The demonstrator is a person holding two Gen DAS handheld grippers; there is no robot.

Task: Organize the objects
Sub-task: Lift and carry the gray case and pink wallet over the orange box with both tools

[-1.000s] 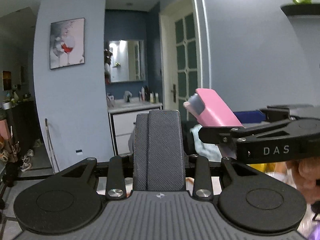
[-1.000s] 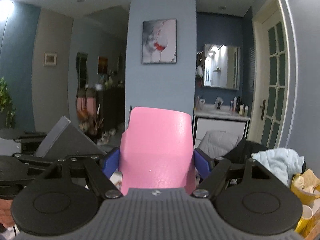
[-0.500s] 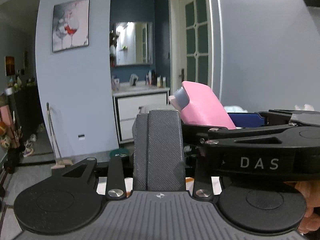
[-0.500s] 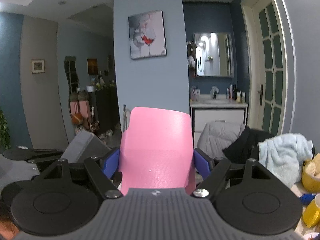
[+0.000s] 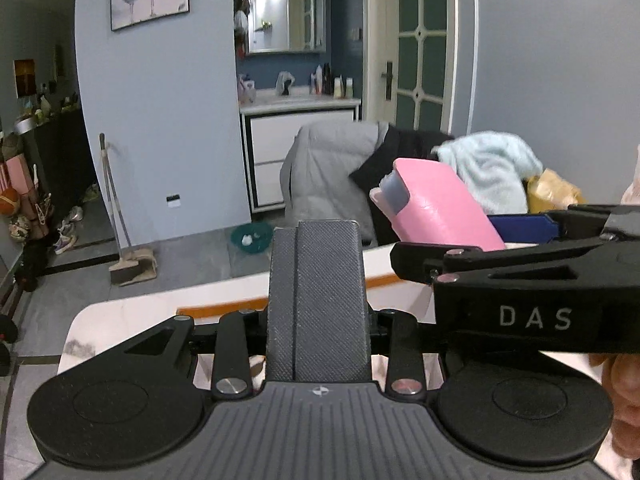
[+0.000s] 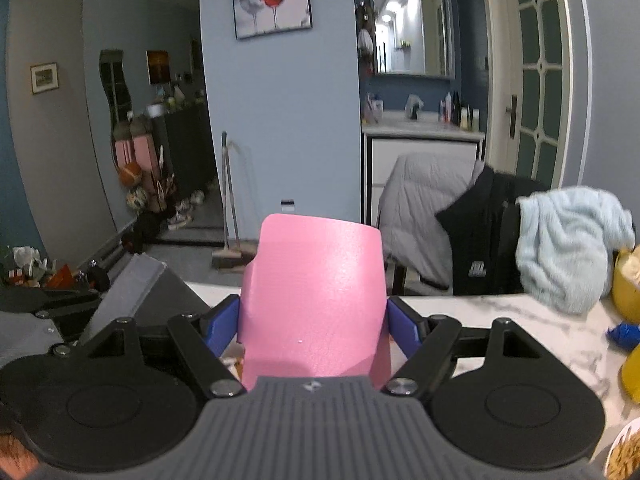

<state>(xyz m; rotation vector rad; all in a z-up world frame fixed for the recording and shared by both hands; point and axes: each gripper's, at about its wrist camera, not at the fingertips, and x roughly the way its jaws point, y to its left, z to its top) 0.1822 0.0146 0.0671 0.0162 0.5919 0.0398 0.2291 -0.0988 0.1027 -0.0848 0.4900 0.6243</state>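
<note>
My right gripper [image 6: 316,320] is shut on a pink case [image 6: 316,292] held between its blue pads, above the near edge of a white marble table [image 6: 520,320]. The same pink case [image 5: 436,208], with a grey-blue inner part at its open end, shows in the left wrist view at the right, with the right gripper's black body below it. My left gripper [image 5: 318,264] is shut with its grey fingers pressed together and nothing between them. It shows at the left of the right wrist view [image 6: 136,296], beside the pink case.
A chair draped with a grey jacket [image 6: 424,208], a black garment [image 6: 484,236] and a light-blue towel [image 6: 568,240] stands behind the table. Yellow items [image 6: 628,280] and a blue wrapper [image 6: 622,334] lie at the table's right. An orange strip [image 5: 224,308] lies on the table.
Both grippers have tilted and dropped downward together, so the marble table and chair have come into view. The pink case stays gripped in the right gripper; the left stays shut.
</note>
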